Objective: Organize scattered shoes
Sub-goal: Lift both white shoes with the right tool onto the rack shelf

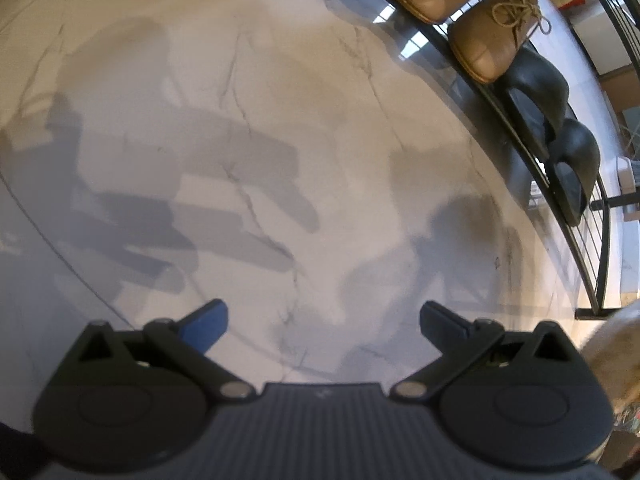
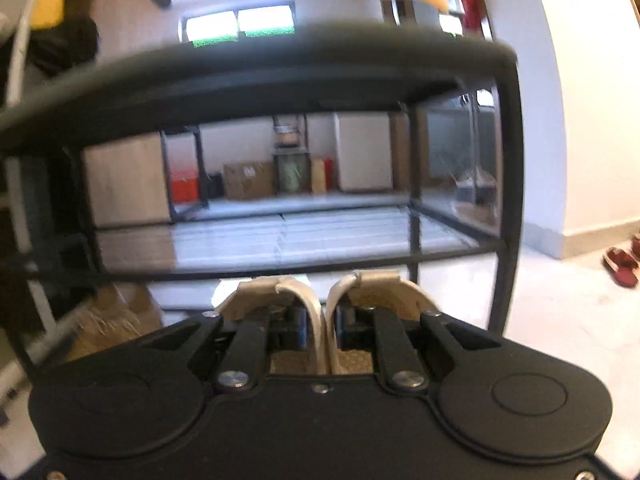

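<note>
Left gripper (image 1: 324,322): hanging over the pale marbled floor (image 1: 280,140), its blue-padded fingers (image 1: 206,326) spread wide and holding nothing. Shadows of both tools are falling across the tiles ahead of it.

Shoe rack (image 1: 560,200): a black metal-frame unit, running along the right edge of the left wrist view. On its shelf a pair of tan lace-up boots (image 1: 492,40) is sitting side by side, toes pointing out toward the floor; just beside them a pair of black slip-on shoes (image 1: 560,128) is resting the same way.

Right gripper (image 2: 323,324): closed in tight on a pair of beige sandals (image 2: 360,292), pinching the two inner side walls together between its fingers. The sandals are being held just in front of the rack frame (image 2: 508,184), at about the level of the middle shelf's front bar (image 2: 260,270). That slatted shelf is lying bare in the part that shows. The picture is blurred.

Red slippers (image 2: 620,266): lying on the floor at the far right, well apart from the rack, beside the white wall.

Background: cardboard boxes (image 2: 246,180) and a red container (image 2: 184,186) are showing through the open rack.
</note>
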`<state>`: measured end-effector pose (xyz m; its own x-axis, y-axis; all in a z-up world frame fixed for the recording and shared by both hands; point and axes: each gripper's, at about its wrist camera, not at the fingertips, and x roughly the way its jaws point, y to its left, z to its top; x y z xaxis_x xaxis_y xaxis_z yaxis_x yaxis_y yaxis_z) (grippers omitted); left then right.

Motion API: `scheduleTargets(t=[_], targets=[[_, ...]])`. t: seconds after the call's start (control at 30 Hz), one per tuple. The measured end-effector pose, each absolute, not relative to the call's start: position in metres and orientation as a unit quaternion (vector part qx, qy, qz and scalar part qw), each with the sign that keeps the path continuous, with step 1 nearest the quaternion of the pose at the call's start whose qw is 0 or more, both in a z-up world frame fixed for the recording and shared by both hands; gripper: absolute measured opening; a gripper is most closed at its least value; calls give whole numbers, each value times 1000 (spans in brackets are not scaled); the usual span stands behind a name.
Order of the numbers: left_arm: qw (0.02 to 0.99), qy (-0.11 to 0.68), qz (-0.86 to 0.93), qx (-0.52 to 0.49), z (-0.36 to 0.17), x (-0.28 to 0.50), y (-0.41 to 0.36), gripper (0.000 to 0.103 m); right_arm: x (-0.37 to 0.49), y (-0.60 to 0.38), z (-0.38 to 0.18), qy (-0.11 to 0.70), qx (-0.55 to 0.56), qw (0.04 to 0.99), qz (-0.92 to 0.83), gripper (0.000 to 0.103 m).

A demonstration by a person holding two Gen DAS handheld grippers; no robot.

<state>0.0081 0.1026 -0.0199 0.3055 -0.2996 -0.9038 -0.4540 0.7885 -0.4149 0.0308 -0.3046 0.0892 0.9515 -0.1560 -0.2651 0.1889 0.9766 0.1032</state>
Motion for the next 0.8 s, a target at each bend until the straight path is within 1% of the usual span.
scheduleTargets(t=[0.1, 0.23, 0.5, 0.63, 0.8], targets=[[743, 588, 49, -316, -20, 10, 101, 102, 41, -311, 76, 141, 62, 984, -94, 13], [744, 591, 48, -307, -22, 13, 99, 102, 70, -330, 60, 134, 99, 978, -124, 13], [762, 585, 57, -273, -18, 16, 93, 102, 135, -347, 38, 124, 49, 983, -124, 13], [764, 587, 62, -259, -18, 18, 90, 102, 168, -352, 27, 109, 64, 982, -140, 13], [761, 596, 59, -250, -22, 23, 90, 102, 195, -351, 11, 109, 69, 981, -146, 13]])
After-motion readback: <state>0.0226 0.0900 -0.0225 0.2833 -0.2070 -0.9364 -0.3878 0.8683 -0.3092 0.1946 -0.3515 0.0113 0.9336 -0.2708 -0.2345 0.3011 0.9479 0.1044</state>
